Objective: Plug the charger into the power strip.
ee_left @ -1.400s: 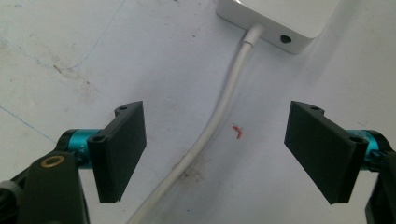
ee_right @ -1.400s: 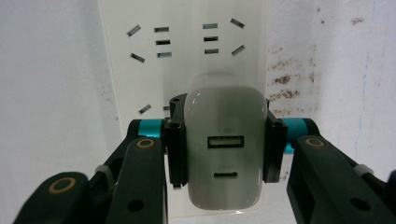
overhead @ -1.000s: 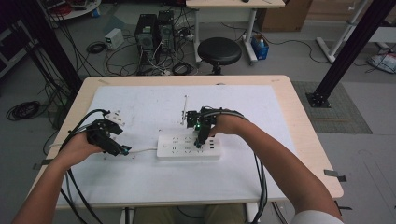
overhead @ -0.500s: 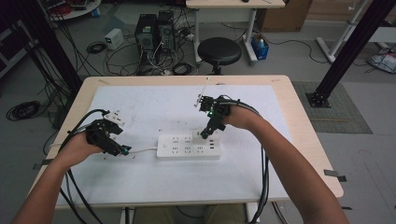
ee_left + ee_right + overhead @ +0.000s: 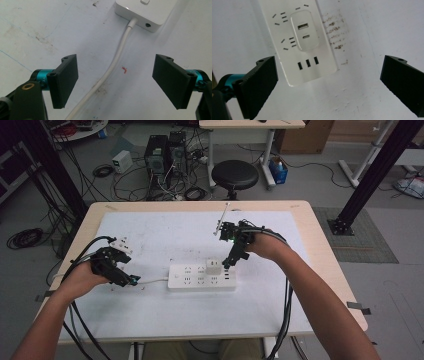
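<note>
From above, the power strip lies mid-bench, long axis left-right, the charger plugged in near its right end, nearest the right gripper. The left gripper has jaws wide apart, empty, straddling the cord. The right gripper's jaws gape empty, charger ahead.

A black round stool is seen on the floor beyond the table's far edge. To its left, two dark computer towers are stood side by side amid tangled cables, with a small white box near them. A blue container is placed just right of the stool, beneath a second desk. A coiled black cable is laid at far left. A dark mat is spread at right, crossed by a black diagonal beam.
</note>
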`<state>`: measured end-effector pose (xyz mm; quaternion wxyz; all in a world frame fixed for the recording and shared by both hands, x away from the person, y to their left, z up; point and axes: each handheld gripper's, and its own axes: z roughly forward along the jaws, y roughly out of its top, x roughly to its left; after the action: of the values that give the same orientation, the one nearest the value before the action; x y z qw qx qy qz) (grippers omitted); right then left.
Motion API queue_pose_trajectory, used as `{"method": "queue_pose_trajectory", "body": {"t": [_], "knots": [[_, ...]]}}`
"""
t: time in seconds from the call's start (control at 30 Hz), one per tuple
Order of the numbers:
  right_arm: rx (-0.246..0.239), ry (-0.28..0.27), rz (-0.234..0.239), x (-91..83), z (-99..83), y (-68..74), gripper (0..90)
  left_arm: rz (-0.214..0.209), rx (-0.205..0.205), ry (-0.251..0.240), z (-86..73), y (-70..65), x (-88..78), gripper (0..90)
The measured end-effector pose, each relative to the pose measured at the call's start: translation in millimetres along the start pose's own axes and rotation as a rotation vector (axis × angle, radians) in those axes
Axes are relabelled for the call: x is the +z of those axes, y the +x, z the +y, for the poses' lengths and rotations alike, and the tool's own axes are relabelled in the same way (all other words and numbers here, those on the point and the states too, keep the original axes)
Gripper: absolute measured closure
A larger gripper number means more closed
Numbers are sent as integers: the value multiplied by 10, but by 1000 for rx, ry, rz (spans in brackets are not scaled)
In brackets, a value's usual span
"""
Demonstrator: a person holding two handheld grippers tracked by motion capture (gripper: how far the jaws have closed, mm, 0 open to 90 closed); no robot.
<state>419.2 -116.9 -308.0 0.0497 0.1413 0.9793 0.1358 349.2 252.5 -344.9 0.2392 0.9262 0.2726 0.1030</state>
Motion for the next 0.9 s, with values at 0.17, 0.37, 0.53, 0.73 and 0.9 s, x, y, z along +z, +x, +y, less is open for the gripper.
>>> {"method": "queue_pose_trajectory", "body": {"t": [0.17,0.37,0.53,0.73,0.9], "knots": [[9,-40,-33,-207,-212,134,7,14,-4,7,11,-38,-2,207],[70,-34,-58,-327,-557,152,7,25,-4,-10,23,-61,-46,207],[120,-41,-62,-410,-756,158,7,27,-9,-13,28,-77,-66,207],[174,-46,-76,-495,-988,138,7,33,-11,-33,68,-69,-105,208],[199,-66,-71,-510,-1089,135,7,40,-15,-30,66,-58,-127,207]]}}
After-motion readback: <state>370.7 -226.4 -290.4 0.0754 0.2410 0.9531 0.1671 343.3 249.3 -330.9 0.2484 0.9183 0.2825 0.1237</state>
